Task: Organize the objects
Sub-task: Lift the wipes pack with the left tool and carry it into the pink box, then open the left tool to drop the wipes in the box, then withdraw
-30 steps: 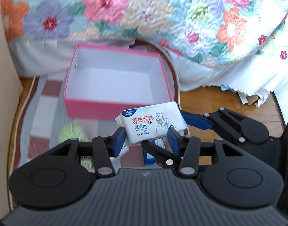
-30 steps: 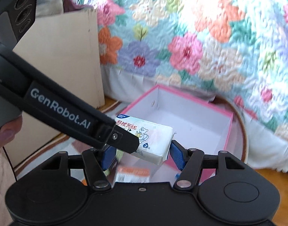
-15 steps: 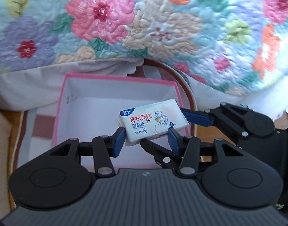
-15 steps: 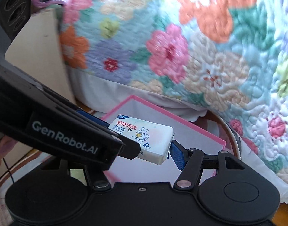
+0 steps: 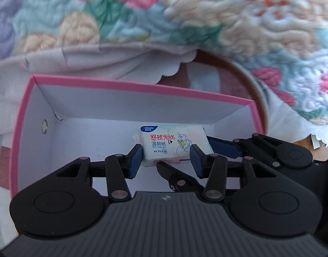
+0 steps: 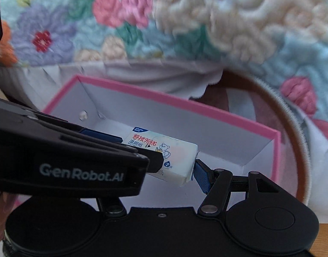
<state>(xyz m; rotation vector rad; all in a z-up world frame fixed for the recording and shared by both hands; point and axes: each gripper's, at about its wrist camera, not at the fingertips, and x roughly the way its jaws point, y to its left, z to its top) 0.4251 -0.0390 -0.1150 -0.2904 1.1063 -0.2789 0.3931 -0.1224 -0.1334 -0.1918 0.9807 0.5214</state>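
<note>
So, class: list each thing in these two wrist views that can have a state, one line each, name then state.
White rectangular wet-wipe pack with red lettering: sealed, gripped at both ends, held inside the box.
Pink cardboard box with white interior: open, lidless; no other contents visible.
Left gripper: shut on the pack.
Right gripper: shut on the pack.
Floral quilted bedspread: hanging behind the box.

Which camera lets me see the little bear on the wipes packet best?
The left wrist view: the wipes packet faces the camera, its bear and writing unblocked, over the pink box. In the right wrist view the packet is tilted, and the left gripper covers its lower left corner.
</note>
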